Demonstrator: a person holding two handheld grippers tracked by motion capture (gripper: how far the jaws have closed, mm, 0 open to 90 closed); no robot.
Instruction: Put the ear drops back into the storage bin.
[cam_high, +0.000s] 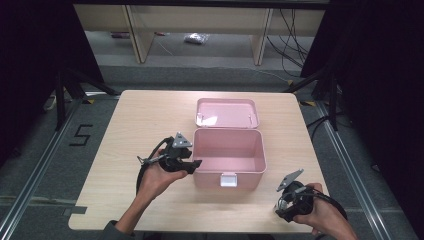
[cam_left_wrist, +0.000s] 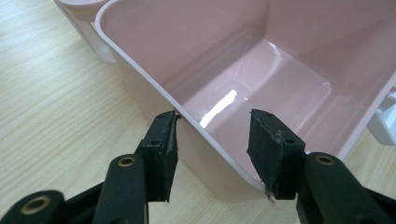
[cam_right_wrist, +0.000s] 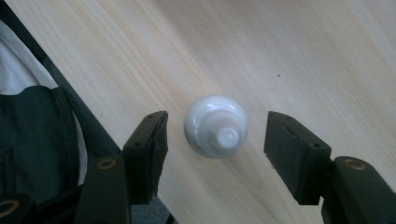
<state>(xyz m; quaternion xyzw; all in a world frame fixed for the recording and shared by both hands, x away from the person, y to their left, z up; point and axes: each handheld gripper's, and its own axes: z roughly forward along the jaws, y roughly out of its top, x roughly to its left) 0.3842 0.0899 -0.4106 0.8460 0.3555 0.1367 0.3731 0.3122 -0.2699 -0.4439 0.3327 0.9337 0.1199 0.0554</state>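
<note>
A pink box (cam_high: 215, 179) stands open at the table's middle, its inside bare, its lid (cam_high: 227, 112) laid back behind it. My left gripper (cam_high: 196, 164) is at the box's front-left corner. In the left gripper view its jaws (cam_left_wrist: 215, 121) straddle the box wall (cam_left_wrist: 140, 79): the outer pad touches the rim, while the inner one hangs apart inside the box. Near the front right edge my right gripper (cam_high: 280, 212) points down. Between its open jaws (cam_right_wrist: 217, 123) stands a small white cone-shaped bottle (cam_right_wrist: 216, 126), touched by neither pad.
A white latch (cam_high: 228, 180) sits on the box's front wall. The table's front edge (cam_right_wrist: 88, 121) runs close beside the white bottle, with the person's dark clothing (cam_right_wrist: 32, 140) past it. Black stand legs (cam_high: 65, 85) and cables flank the table on the floor.
</note>
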